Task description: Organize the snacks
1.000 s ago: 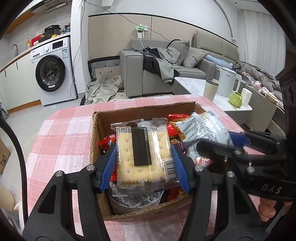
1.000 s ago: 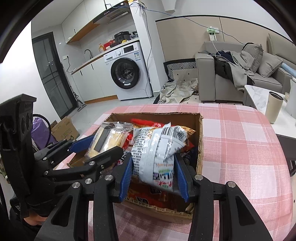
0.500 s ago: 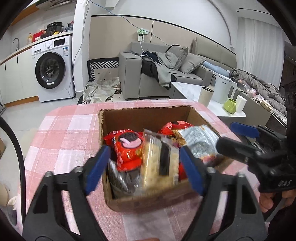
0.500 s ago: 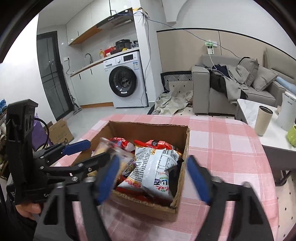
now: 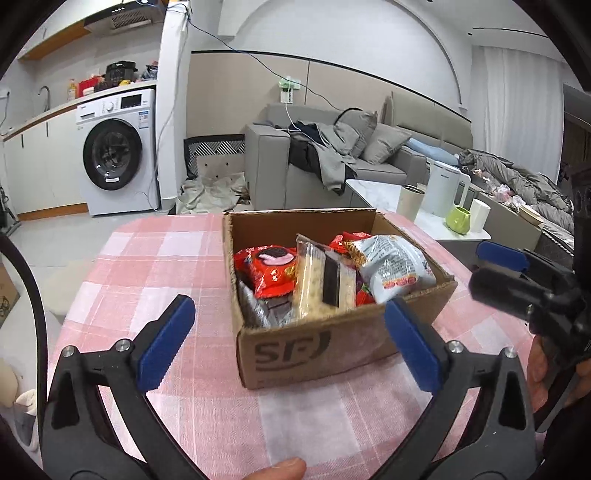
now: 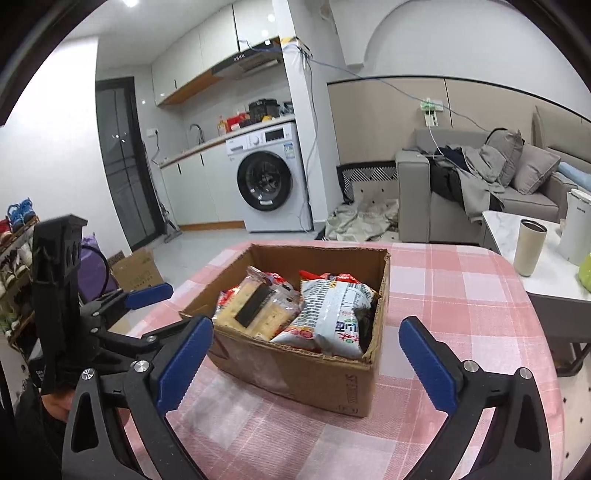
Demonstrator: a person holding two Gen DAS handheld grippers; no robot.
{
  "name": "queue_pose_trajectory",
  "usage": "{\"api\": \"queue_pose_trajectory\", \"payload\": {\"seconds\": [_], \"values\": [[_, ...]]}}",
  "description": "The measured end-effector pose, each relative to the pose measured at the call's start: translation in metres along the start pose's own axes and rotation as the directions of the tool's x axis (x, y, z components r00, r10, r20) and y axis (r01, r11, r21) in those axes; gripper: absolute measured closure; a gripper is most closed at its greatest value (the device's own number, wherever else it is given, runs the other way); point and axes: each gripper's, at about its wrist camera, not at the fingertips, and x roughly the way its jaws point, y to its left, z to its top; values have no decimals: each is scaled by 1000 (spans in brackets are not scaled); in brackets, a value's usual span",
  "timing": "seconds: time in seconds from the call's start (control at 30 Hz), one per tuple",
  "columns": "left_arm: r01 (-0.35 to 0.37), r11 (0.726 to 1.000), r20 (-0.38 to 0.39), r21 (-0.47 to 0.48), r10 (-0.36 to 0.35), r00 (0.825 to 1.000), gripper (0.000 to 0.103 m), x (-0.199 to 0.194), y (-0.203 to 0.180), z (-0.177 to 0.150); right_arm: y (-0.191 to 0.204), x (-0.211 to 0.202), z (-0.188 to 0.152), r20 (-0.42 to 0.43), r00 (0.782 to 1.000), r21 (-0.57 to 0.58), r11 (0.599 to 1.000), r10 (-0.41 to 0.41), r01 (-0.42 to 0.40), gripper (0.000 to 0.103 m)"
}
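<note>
Even, cool indoor light fills room; ceiling spots [image 6: 130, 3] glare at top of right wrist view. White walls bright, nearly washed out. Soft shadow under cardboard box [image 5: 314, 347] on checked bench [image 5: 155, 266]. Fisheye bends pillar [image 5: 168, 110] and wall lines; black vignette rings both views. Box contents fairly sharp; right tongs [image 5: 495, 269] blurred at left view's edge.

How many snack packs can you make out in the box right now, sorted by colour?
In the cardboard box:
Red packs: 2, the cookie pack and one behind
Clear cracker pack: 1
White-grey bag: 1
Silver pack underneath: 1
Total: 5 visible; more may be buried.
</note>
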Motion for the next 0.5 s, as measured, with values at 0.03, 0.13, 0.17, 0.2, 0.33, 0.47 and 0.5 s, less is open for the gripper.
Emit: {"api": "queue_pose_trajectory", "payload": {"seconds": [0.03,0.13,0.17,0.2,0.33,0.47,0.5], "values": [[6,1000,4,-5,-6,1000,1,-5,0,-4,2,-3,-2,12,1000,-1,1000,6,-6,0],[1,1000,15,-6,-1,1000,1,-15,0,-11,6,-10,-11,30,999,2,1000,17,-17,0],[-3,1000,18,-5,3,1000,1,-19,0,-13,7,-11,-14,37,999,3,1000,18,-18,0],[-4,1000,19,-3,4,1000,1,-21,-1,-15,9,-12,-18,44,999,2,1000,19,-19,0],[4,1000,17,7,-4,1000,1,-30,-2,-26,10,-16,-31,55,998,5,1000,22,-22,0],[-9,1000,30,1,9,1000,1,-37,-4,-33,12,-21,-39,64,998,-1,1000,24,-24,0],[-11,1000,31,-2,11,999,1,-38,-4,-34,12,-21,-41,66,998,-4,1000,20,-20,0]]}}
